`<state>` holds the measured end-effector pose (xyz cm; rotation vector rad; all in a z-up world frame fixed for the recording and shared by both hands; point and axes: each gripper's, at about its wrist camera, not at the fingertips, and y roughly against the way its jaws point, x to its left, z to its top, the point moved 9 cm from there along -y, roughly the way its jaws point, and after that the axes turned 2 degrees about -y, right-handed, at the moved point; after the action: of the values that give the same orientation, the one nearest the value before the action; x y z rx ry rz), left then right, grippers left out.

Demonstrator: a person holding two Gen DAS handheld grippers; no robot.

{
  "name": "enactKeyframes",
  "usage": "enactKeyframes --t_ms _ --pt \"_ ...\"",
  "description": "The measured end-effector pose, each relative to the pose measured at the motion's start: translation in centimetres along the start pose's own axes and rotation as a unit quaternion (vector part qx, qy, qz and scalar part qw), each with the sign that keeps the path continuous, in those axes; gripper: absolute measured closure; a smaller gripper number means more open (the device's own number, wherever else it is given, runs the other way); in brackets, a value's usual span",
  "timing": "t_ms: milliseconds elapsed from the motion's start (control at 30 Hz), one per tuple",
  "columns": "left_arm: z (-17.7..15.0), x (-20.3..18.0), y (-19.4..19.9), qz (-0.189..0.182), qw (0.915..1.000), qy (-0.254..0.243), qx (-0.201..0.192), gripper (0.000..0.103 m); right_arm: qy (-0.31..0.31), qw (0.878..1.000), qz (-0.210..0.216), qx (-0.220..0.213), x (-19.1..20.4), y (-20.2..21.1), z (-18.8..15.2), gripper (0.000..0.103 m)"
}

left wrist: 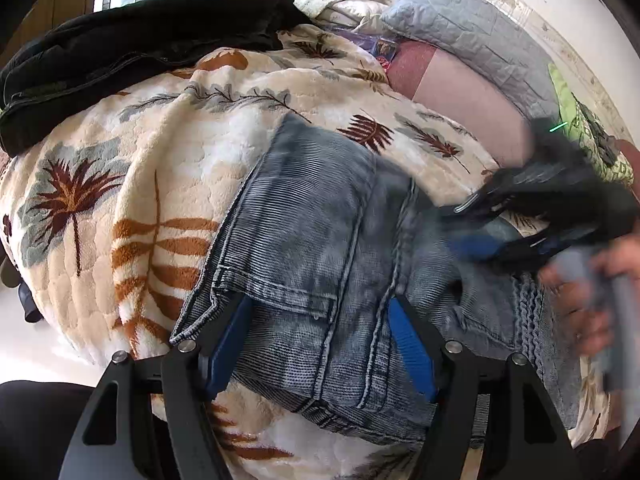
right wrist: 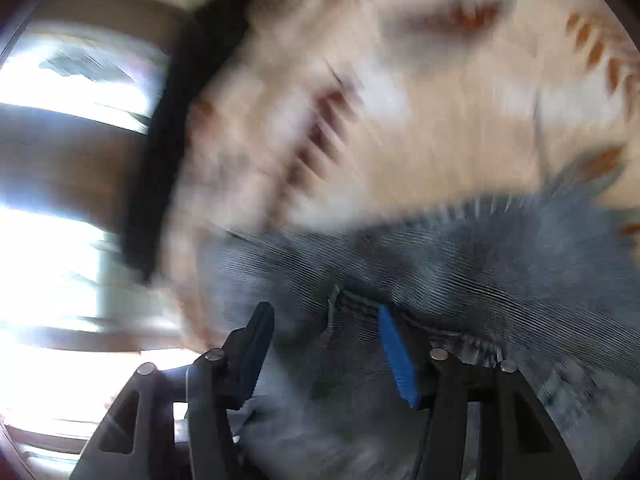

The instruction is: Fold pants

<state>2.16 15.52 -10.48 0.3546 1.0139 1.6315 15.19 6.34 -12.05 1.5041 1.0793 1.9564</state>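
Folded blue-grey jeans (left wrist: pixel 320 248) lie on a cream blanket with a leaf pattern (left wrist: pixel 140 184). My left gripper (left wrist: pixel 320 308) is open, its blue pads spread over the near end of the jeans. My right gripper (left wrist: pixel 480 236) shows blurred at the right edge of the jeans, held by a hand (left wrist: pixel 580 304). In the right wrist view, which is motion-blurred, my right gripper (right wrist: pixel 324 312) is open above the jeans (right wrist: pixel 440 264), with a denim seam between the fingers.
A black garment (left wrist: pixel 132 52) lies at the far left of the bed. A grey quilted pillow (left wrist: pixel 472 28) and a pink one (left wrist: pixel 460 92) sit at the far right. A bright window (right wrist: pixel 48 260) is to the left in the right wrist view.
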Motion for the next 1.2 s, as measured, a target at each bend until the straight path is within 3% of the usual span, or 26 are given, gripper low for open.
enactKeyframes --t_ms 133,233,300,367,567,633,700,733,800,867,900,1000,1100,1200 --pt "-0.1 0.1 0.6 -0.017 0.9998 -0.003 -0.013 0.032 0.023 0.999 -0.013 -0.032 2.7 3.9 1.0 0.044" --pt "-0.1 0.0 0.5 -0.015 0.9998 -0.004 -0.015 0.031 0.049 0.998 0.027 -0.042 6.0 4.6 1.4 0.043" --pt "0.0 0.0 0.5 -0.017 0.9997 -0.001 -0.017 0.031 0.064 0.998 0.017 -0.015 6.3 1.7 1.1 0.042" --pt "0.1 0.2 0.6 -0.024 0.9995 0.008 -0.018 0.031 0.058 0.997 -0.021 0.048 3.8 -3.3 -0.3 0.041" --pt "0.4 1.1 2.1 -0.054 0.9967 0.040 -0.044 0.031 0.079 0.997 0.014 -0.010 7.3 1.8 0.9 0.039" --pt "1.0 1.8 3.1 -0.055 0.9944 0.059 -0.068 0.031 0.086 0.995 0.048 -0.007 8.3 1.5 0.2 0.040" --pt "1.9 2.5 4.4 -0.048 0.9913 0.070 -0.101 0.031 0.064 0.997 0.027 0.045 6.0 -3.1 -1.1 0.039" --pt "2.2 2.9 5.0 -0.043 0.9896 0.074 -0.115 0.031 0.049 0.997 0.039 0.049 5.0 -4.6 -1.3 0.038" --pt "2.7 4.1 6.3 -0.024 0.9849 0.089 -0.147 0.031 0.006 0.996 0.081 0.025 5.0 -2.7 -0.7 0.040" --pt "2.8 5.7 6.9 -0.003 0.9808 0.108 -0.162 0.027 0.029 0.997 0.071 -0.004 5.7 0.1 -1.0 0.040" --pt "2.8 6.5 7.0 0.005 0.9790 0.121 -0.163 0.027 0.040 0.997 0.063 -0.019 5.8 1.6 -1.7 0.040" --pt "2.5 8.7 6.3 0.014 0.9752 0.164 -0.147 0.027 0.043 0.994 0.099 -0.021 6.0 3.3 -5.3 0.039" --pt "2.1 9.5 5.4 0.018 0.9745 0.182 -0.131 0.027 0.022 0.997 0.068 0.008 3.1 -1.7 -8.0 0.034" --pt "1.8 9.5 5.3 0.018 0.9756 0.184 -0.119 0.027 -0.030 0.992 0.120 -0.022 2.8 0.7 -7.6 0.035"
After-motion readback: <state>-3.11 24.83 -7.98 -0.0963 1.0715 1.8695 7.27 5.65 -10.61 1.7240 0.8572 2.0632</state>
